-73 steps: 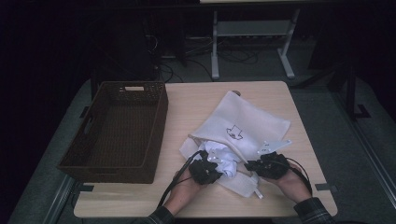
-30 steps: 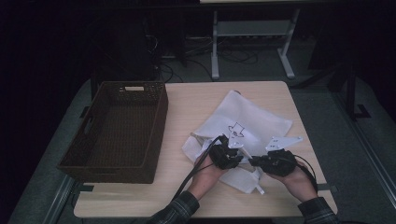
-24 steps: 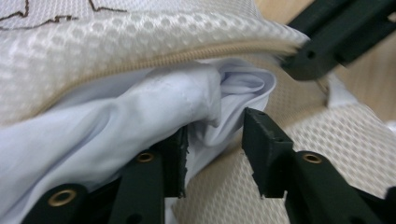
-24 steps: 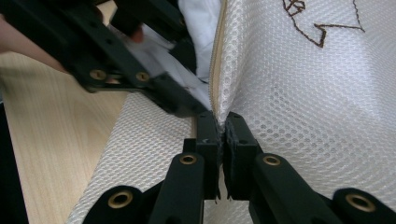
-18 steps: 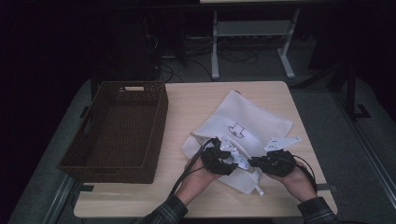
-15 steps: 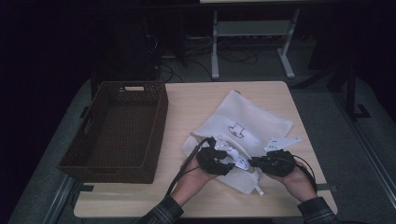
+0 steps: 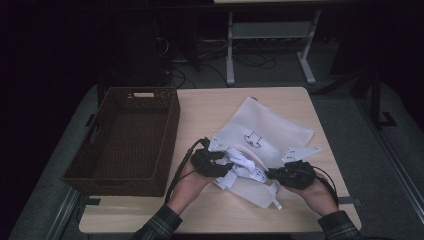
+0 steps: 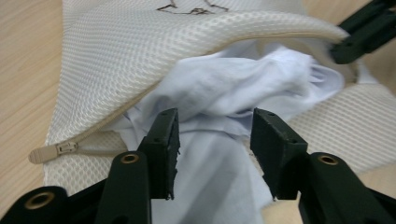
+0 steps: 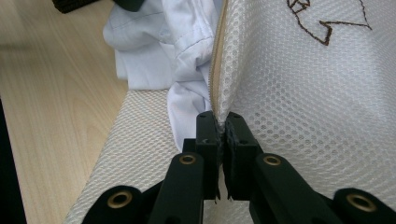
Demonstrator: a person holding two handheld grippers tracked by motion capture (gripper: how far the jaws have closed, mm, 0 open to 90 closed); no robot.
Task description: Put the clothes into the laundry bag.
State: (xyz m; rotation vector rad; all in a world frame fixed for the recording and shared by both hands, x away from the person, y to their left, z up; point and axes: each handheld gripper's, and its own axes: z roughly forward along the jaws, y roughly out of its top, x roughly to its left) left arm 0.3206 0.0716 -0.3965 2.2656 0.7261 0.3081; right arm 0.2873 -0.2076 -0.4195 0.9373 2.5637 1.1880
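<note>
A white mesh laundry bag (image 7: pixel 272 131) with a dark stitched emblem lies on the table, its mouth toward me. A white garment (image 7: pixel 246 163) sits half inside that mouth. My right gripper (image 7: pixel 272 174) is shut on the bag's upper zipper edge (image 9: pixel 218 70) and holds it lifted. In the right gripper view the jaws (image 9: pixel 222 130) pinch the mesh (image 9: pixel 303 84) beside the garment (image 9: pixel 154 46). My left gripper (image 7: pixel 225 165) is open; its jaws have just been opening. They straddle the garment (image 8: pixel 233 88) under the raised mesh (image 8: pixel 154 51) without pressing on it (image 8: pixel 215 140).
A dark wicker basket (image 7: pixel 172 131) stands on the left of the wooden table (image 7: pixel 210 107). The bag's zipper pull (image 8: pixel 56 150) lies on the wood. The right gripper's jaws (image 8: pixel 364 28) show at the lifted edge. Desk legs and cables stand beyond the table.
My left hand has drawn back to the left, out of the bag's mouth, and the garment stays behind in the opening. The right hand has kept still with the bag's edge.
</note>
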